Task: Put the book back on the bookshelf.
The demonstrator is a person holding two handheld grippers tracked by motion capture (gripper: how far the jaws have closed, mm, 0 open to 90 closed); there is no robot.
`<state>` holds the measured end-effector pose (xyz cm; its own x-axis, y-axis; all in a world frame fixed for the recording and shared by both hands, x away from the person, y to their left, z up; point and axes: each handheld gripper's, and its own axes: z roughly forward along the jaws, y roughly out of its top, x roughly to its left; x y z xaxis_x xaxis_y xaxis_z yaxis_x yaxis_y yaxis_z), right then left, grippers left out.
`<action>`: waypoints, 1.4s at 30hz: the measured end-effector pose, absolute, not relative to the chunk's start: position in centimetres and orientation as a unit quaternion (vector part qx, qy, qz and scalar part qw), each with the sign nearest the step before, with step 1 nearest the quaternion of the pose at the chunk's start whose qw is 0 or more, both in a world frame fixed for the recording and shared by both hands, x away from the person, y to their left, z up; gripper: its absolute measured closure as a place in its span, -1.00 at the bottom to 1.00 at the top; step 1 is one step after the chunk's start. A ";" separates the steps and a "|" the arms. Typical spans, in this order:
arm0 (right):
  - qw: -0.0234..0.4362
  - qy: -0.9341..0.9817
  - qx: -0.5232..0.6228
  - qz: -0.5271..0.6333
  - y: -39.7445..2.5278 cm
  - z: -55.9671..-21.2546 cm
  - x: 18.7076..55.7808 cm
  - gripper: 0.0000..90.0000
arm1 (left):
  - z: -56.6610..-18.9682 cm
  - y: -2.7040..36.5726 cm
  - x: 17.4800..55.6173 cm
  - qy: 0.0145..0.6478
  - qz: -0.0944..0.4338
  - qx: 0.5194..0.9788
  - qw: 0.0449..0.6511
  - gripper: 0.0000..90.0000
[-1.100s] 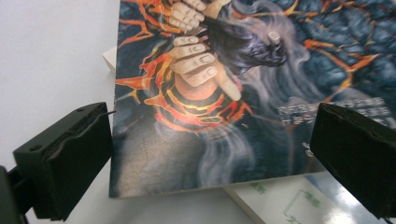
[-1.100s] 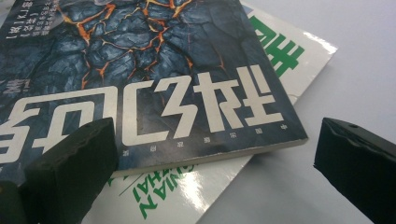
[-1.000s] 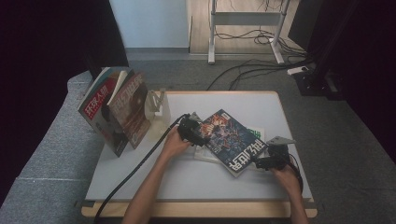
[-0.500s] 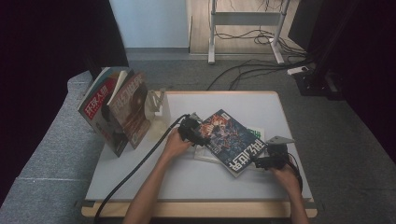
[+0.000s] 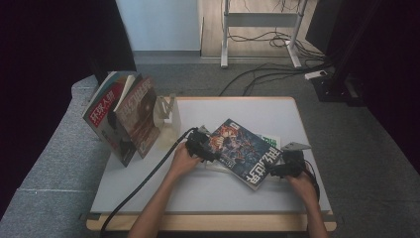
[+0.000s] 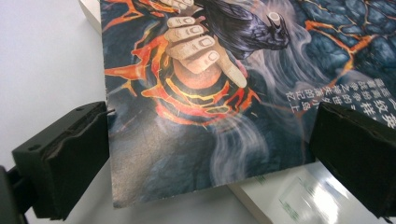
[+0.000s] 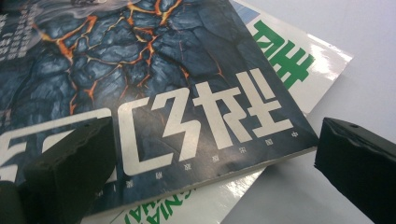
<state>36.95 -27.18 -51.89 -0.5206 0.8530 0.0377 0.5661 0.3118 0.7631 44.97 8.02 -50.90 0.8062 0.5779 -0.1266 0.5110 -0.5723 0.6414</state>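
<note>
Flanking the dark magazine atop a white booklet, left gripper and right gripper jaws apart

Open jaws straddle the dark magazine corner, lying atop a white magazine.

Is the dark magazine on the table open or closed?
Closed. The dark magazine lies flat with its cover up, on top of a white magazine.

Dark blue magazine, orange lava cracks; white-green booklet; black tongs.
</note>
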 end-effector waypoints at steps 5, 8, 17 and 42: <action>0.192 0.793 0.440 0.374 -26.8 -51.7 36.3 -0.97 | -50.9 8.3 44.0 0.308 0.048 0.885 0.344 -1.00; 0.188 0.799 0.430 0.376 -26.5 -51.7 35.8 -0.99 | -50.9 8.3 43.4 0.311 0.051 0.884 0.346 -1.00; 0.189 0.799 0.429 0.376 -26.4 -51.8 36.2 -1.00 | -51.0 8.2 41.6 0.309 0.060 0.888 0.335 -1.00; 0.183 0.808 0.428 0.361 -25.9 -51.5 40.1 -1.00 | -51.0 9.2 37.1 0.300 0.032 0.887 0.350 -1.00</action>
<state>40.06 -25.89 -51.50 -0.5663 0.8241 0.0141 0.5601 0.3722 0.7401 37.13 9.20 -51.01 0.8184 0.5539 -0.1530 0.5089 -0.5751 0.6405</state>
